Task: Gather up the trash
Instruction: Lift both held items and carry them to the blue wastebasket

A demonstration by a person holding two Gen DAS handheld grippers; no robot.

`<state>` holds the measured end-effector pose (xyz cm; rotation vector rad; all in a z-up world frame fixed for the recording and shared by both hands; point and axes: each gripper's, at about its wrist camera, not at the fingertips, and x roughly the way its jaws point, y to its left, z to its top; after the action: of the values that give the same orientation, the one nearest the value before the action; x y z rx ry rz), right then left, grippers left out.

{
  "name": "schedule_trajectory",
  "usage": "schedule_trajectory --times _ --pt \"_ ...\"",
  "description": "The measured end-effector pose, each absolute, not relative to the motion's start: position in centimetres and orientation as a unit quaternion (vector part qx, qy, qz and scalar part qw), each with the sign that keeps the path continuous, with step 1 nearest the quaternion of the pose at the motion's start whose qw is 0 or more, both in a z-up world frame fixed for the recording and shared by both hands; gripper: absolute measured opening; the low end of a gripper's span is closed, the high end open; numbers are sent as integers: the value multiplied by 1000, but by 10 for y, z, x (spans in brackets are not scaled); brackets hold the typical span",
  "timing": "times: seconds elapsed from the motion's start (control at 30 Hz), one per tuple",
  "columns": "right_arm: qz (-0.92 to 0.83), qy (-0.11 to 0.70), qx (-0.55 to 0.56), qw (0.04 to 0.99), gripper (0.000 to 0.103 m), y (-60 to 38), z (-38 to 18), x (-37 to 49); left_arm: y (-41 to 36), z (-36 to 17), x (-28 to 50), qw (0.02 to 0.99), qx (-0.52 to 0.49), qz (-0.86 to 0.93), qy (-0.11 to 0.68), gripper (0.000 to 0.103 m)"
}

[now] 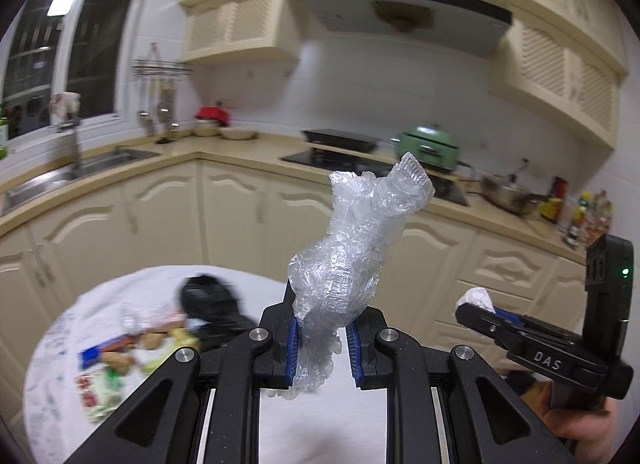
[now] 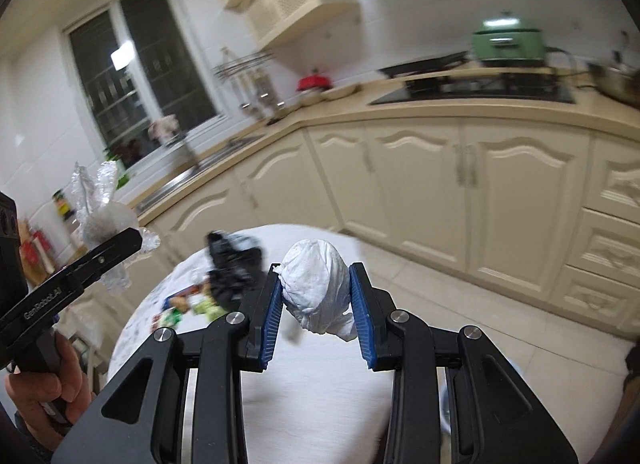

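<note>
Above table (image 1: pixel 360 424) | left fingers (image 1: pixel 326 348) grip crumpled clear plastic (image 1: pixel 352 248) | right fingers (image 2: pixel 318 304) grip wadded white tissue (image 2: pixel 314 284)

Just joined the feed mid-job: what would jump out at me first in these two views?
First, the crumpled clear plastic wrap, pinched in the left gripper and sticking up against the kitchen cabinets. Then the white paper wad, clamped between the blue pads of the right gripper. Behind both, the round white table holds a litter of colourful wrappers and a black bag.
</note>
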<state>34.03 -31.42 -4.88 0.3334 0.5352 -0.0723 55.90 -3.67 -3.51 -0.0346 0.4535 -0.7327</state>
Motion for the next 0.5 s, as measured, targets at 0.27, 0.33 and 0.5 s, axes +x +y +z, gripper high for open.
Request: schedule_trajectory --times 0.27,0.33,0.5 --pt "-128 256 190 939 33 -391 -54 296 -103 -41 569 865 1 -434 251 17" --pt "-151 263 195 933 33 -409 -62 291 -119 -47 569 855 10 -447 262 17" --pt "-187 298 218 910 33 -452 -98 284 -162 -63 586 821 34 -476 313 17"
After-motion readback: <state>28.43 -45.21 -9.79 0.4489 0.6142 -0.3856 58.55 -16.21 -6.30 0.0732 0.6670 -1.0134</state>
